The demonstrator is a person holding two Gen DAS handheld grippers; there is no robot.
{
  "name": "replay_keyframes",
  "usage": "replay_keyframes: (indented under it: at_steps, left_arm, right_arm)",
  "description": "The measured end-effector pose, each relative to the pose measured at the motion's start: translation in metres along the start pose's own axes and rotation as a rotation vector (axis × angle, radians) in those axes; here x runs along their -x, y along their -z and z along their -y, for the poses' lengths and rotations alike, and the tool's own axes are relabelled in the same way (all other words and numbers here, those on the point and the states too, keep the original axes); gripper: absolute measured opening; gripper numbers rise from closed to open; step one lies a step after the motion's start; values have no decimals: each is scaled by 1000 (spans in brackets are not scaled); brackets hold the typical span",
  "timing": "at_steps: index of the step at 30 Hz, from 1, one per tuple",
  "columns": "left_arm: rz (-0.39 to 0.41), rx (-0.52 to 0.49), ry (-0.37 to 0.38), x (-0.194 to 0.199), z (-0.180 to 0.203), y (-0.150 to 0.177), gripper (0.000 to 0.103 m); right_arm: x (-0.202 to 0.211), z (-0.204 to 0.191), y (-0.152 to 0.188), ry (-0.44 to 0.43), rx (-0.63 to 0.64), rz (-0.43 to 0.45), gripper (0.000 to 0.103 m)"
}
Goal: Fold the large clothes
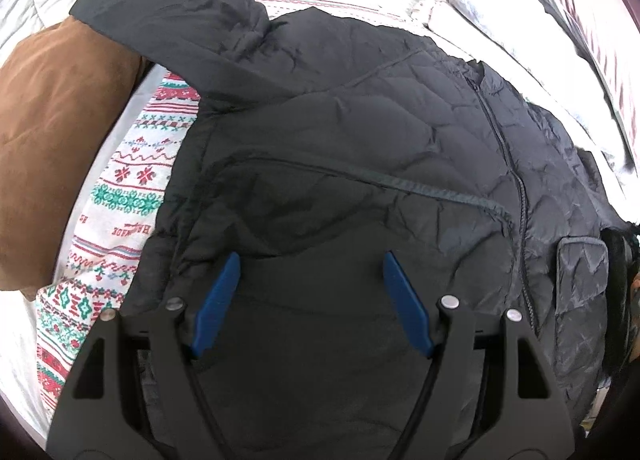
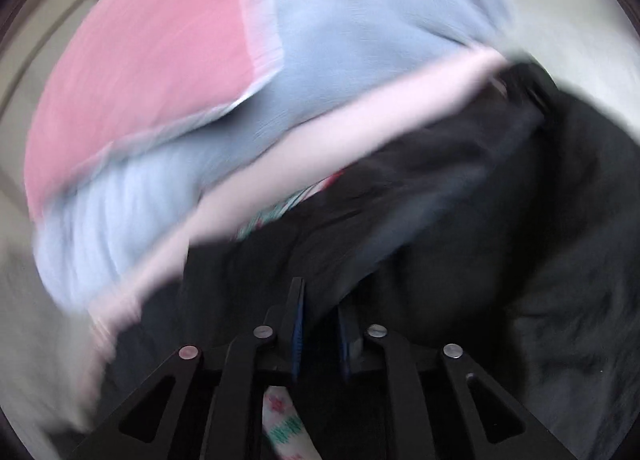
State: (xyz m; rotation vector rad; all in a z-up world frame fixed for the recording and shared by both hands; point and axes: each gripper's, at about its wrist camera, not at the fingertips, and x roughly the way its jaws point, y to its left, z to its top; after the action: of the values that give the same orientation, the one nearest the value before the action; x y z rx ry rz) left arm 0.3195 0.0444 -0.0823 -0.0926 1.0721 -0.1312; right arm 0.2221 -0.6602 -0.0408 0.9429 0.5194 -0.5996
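Observation:
A black quilted jacket [image 1: 360,120] lies front up on a patterned sheet, its zip [image 1: 516,180] closed and one sleeve [image 1: 180,0] stretched toward the upper left. My left gripper [image 1: 312,256] hovers over the jacket's lower part, open, with nothing between its blue fingers [image 1: 216,300]. The right wrist view is blurred. There my right gripper [image 2: 320,296] has its jaws nearly together, and a fold of the black jacket [image 2: 520,220] runs in between the pads.
A brown pillow [image 1: 60,120] sits at the left on the red, green and white patterned sheet [image 1: 132,188]. White bedding [image 1: 520,20] is heaped at the upper right. Pink cloth [image 2: 140,60] and light blue cloth [image 2: 360,40] lie beyond the jacket's edge.

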Motion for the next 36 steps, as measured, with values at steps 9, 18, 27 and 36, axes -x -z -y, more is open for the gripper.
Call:
replay_keyframes:
  at_steps: [9, 18, 27, 36]
  left_arm:
    - [6, 12, 21, 2, -3, -5, 75]
    - [11, 47, 44, 9, -14, -7, 75]
    - [30, 96, 50, 14, -31, -12, 75]
    - [40, 130, 57, 16, -44, -14, 75]
  right_arm:
    - [-14, 51, -44, 20, -230, 17, 6]
    - [88, -68, -25, -82, 123, 403, 6]
    - [114, -262, 105, -344, 671, 378, 7]
    - [-21, -320, 327, -200, 1248, -78, 12]
